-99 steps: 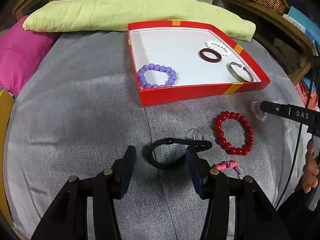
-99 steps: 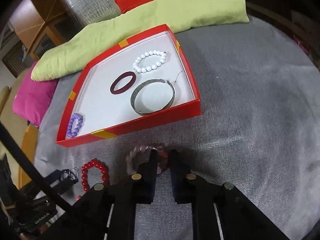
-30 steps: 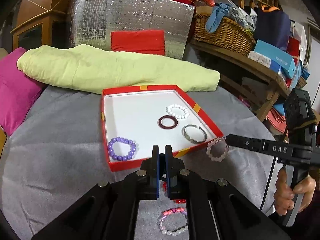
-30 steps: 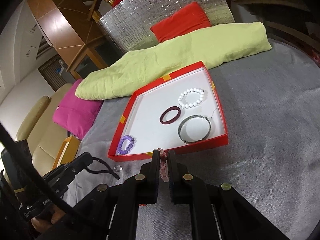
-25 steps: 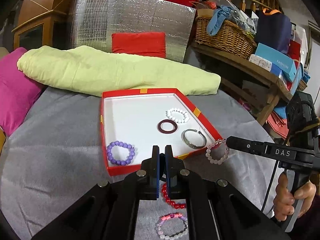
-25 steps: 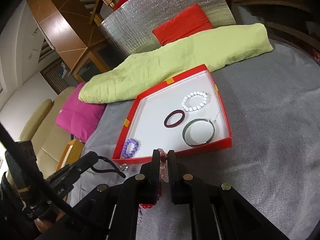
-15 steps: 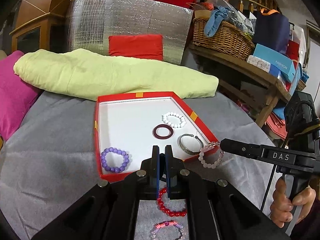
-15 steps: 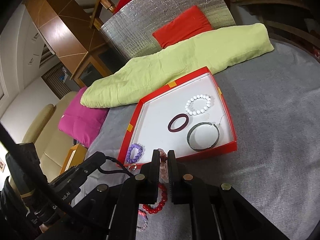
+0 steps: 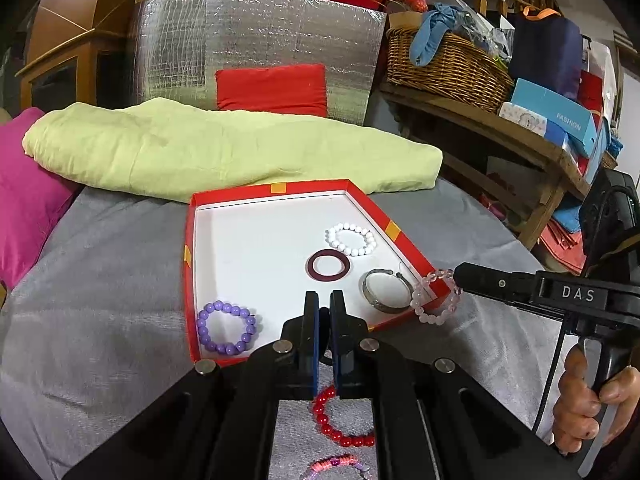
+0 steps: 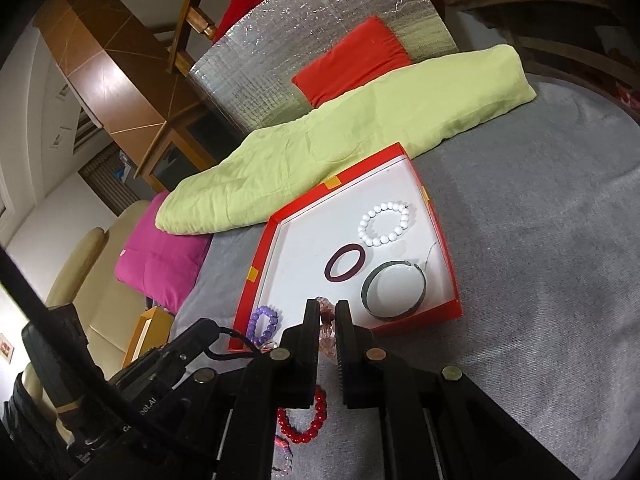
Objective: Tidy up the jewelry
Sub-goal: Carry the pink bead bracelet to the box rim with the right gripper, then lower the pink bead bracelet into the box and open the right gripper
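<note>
A red tray (image 9: 404, 240) with a white floor lies on the grey cloth and holds a purple bead bracelet (image 9: 226, 327), a white bead bracelet (image 9: 352, 239), a maroon ring (image 9: 328, 265) and a silver bangle (image 9: 386, 295). My right gripper (image 9: 454, 276) is shut on a pale pink bead bracelet (image 9: 434, 300), which hangs over the tray's near right corner; in the right wrist view the gripper (image 10: 327, 314) shows pink beads (image 10: 326, 334) between its pads. My left gripper (image 9: 324, 310) is shut on a black band (image 9: 325, 358), just above the tray's near edge.
A red bead bracelet (image 9: 340, 420) and a pink mixed-bead bracelet (image 9: 336, 464) lie on the cloth below my left gripper. A yellow-green cushion (image 9: 224, 148), a magenta pillow (image 9: 24, 200) and a foil-covered board (image 9: 256, 48) stand behind the tray. A cluttered wooden shelf (image 9: 500, 128) is at right.
Both grippers closed on their pieces, the left on the black band and the right on the pink bracelet, lifted them and moved toward the tray. The pink bracelet now hangs over the tray's corner.
</note>
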`<action>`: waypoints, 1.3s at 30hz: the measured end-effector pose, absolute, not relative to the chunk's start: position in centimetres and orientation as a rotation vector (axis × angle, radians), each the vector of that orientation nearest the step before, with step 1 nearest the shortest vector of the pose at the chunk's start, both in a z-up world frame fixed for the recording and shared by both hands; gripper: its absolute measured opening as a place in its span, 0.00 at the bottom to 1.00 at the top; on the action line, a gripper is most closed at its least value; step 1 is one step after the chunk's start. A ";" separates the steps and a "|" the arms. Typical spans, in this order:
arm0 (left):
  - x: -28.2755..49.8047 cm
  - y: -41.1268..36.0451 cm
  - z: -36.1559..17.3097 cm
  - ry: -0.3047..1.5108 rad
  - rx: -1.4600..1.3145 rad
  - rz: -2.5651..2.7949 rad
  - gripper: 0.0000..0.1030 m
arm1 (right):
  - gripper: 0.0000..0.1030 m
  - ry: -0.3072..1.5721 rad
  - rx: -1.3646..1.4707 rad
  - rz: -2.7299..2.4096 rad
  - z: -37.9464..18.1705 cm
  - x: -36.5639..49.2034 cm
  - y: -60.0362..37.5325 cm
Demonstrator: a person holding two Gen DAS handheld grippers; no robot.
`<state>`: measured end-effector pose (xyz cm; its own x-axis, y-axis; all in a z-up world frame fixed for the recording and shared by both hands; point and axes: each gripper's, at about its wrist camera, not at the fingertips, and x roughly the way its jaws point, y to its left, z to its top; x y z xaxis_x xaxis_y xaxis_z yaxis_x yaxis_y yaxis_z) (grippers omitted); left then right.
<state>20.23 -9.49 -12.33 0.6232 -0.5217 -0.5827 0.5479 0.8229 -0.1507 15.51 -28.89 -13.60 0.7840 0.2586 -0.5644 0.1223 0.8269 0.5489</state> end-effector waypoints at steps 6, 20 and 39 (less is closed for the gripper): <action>20.0 -9.5 -12.2 0.638 0.044 -0.613 0.05 | 0.08 0.661 0.596 0.083 -13.2 15.2 -28.7; 20.2 -8.7 -12.0 0.630 0.037 -0.600 0.05 | 0.08 0.648 0.607 0.087 -12.9 15.1 -28.0; 24.8 -8.9 -11.4 0.660 0.088 -0.409 0.05 | 0.08 0.587 0.655 0.111 -12.2 20.0 -28.9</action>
